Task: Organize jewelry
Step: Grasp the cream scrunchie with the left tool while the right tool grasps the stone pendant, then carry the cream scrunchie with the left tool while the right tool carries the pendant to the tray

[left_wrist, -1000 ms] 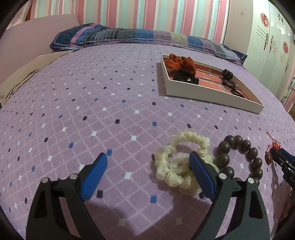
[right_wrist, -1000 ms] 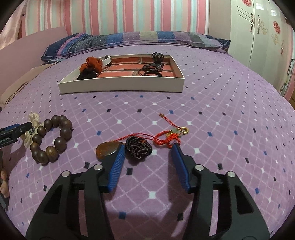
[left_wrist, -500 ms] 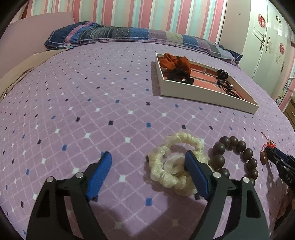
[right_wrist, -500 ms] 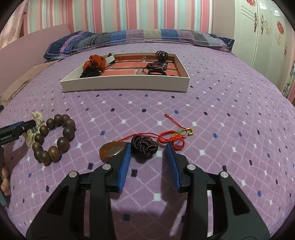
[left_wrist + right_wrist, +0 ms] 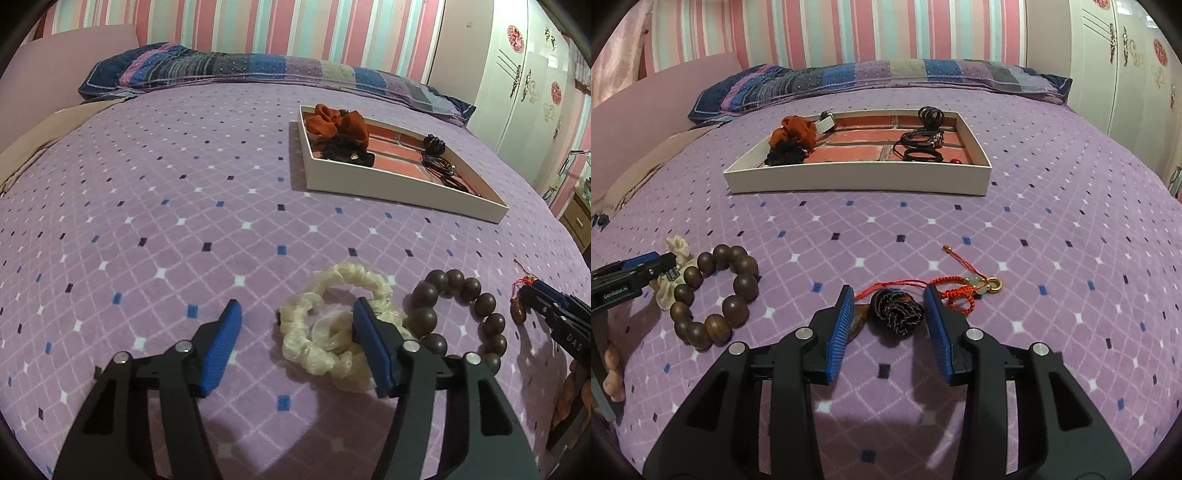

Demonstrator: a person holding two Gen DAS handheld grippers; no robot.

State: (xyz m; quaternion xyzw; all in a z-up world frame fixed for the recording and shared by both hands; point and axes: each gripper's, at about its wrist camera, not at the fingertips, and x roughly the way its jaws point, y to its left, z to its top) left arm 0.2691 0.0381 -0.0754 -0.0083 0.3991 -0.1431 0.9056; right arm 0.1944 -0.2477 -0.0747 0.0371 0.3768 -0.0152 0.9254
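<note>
A white tray [image 5: 857,176] with a brick-pattern floor lies far on the purple bed; it also shows in the left wrist view [image 5: 399,188]. It holds an orange scrunchie [image 5: 794,131], a black scrunchie [image 5: 785,154] and black hair ties [image 5: 919,142]. My right gripper [image 5: 888,306] is open, its jaws either side of a dark braided knot [image 5: 894,310] tied to a red cord charm [image 5: 964,291] and an amber pendant [image 5: 858,319]. My left gripper [image 5: 295,325] is open, its right finger over cream scrunchies [image 5: 325,328]. A wooden bead bracelet [image 5: 461,317] lies beside them.
A patchwork pillow [image 5: 886,79] lies along the head of the bed. A white wardrobe [image 5: 1126,66] stands at the right. A beige cloth [image 5: 40,140] lies at the bed's left edge. My left gripper shows at the left of the right wrist view [image 5: 628,280].
My right gripper has moved forward and its jaws have narrowed around the dark knot. My left gripper has shifted slightly and stays open over the cream scrunchies.
</note>
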